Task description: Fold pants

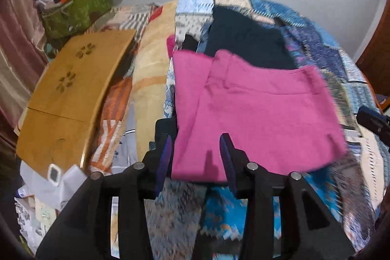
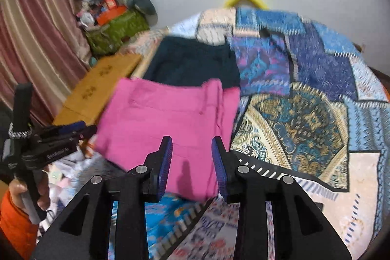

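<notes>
The pink pants (image 1: 256,113) lie folded into a flat packet on the patchwork bedspread (image 1: 324,52). They also show in the right wrist view (image 2: 165,118). My left gripper (image 1: 196,152) is open and empty, its jaws above the packet's near left edge. My right gripper (image 2: 191,157) is open and empty above the packet's near right edge. The left gripper also shows at the left of the right wrist view (image 2: 70,132), and the right gripper's tip shows at the right edge of the left wrist view (image 1: 373,118).
Dark folded pants (image 1: 248,40) lie just behind the pink ones, also in the right wrist view (image 2: 192,62). A wooden lap table (image 1: 70,94) lies on the left. A green bag (image 1: 75,9) full of items stands by the curtain (image 2: 36,40). Papers (image 1: 48,187) lie near left.
</notes>
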A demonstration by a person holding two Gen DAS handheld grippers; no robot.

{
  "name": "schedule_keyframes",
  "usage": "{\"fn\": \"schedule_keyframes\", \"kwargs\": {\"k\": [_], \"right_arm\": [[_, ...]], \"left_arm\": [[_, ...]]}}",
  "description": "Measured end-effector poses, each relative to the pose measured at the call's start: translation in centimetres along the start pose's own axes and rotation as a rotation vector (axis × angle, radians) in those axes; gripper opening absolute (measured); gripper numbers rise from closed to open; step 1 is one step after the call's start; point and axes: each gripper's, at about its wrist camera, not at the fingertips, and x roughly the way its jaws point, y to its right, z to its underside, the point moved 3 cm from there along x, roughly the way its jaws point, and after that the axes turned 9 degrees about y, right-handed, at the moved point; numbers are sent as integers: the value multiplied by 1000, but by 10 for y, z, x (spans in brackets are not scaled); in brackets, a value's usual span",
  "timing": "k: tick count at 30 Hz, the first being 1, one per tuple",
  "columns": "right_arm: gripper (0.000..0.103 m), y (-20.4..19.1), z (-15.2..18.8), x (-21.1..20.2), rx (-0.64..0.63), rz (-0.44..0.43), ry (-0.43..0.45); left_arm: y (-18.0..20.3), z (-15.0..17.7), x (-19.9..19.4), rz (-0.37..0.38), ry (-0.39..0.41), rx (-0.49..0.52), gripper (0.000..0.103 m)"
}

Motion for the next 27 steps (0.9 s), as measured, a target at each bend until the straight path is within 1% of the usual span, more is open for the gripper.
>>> {"fn": "schedule_keyframes", "kwargs": {"k": [1, 3, 7, 10, 11, 12, 14, 19, 21, 23, 24, 25, 26, 27], "right_arm": [[30, -4, -3, -9, -4, -7, 18], [30, -16, -9, -39, -22, -30, 71], [30, -40, -19, -100, -48, -71, 189], [30, -56, -20, -145, -55, -105, 269], [30, -64, -19, -164, -64, -116, 304], [30, -70, -17, -179, -73, -121, 334], [30, -78, -14, -203, -91, -127, 386], [30, -100, 3, -267, -120, -145, 521], [30, -108, 12, -287, -136, -141, 561], [32, -112, 18, -297, -142, -133, 586], [39, -113, 21, -303, -145, -128, 597], [46, -116, 25, -309, -147, -119, 608], [50, -116, 28, -312, -147, -111, 617], [56, -117, 31, -316, -148, -98, 630]], "left_arm": [[3, -2, -17, 1, 25, 9, 41], [10, -5, -52, 4, 80, 28, 41], [22, -9, -136, 21, 219, 60, 41], [29, -9, -201, 18, 329, 73, 41], [32, -7, -224, 23, 367, 75, 41], [34, -6, -240, 28, 393, 76, 41], [40, 0, -280, 39, 463, 76, 41], [54, 23, -360, 45, 606, 88, 43], [61, 33, -380, 47, 644, 89, 47], [68, 44, -397, 45, 682, 91, 58], [71, 50, -405, 42, 702, 92, 61], [73, 55, -411, 39, 717, 93, 68], [76, 60, -417, 36, 731, 94, 76], [78, 64, -422, 34, 743, 92, 81]]}}
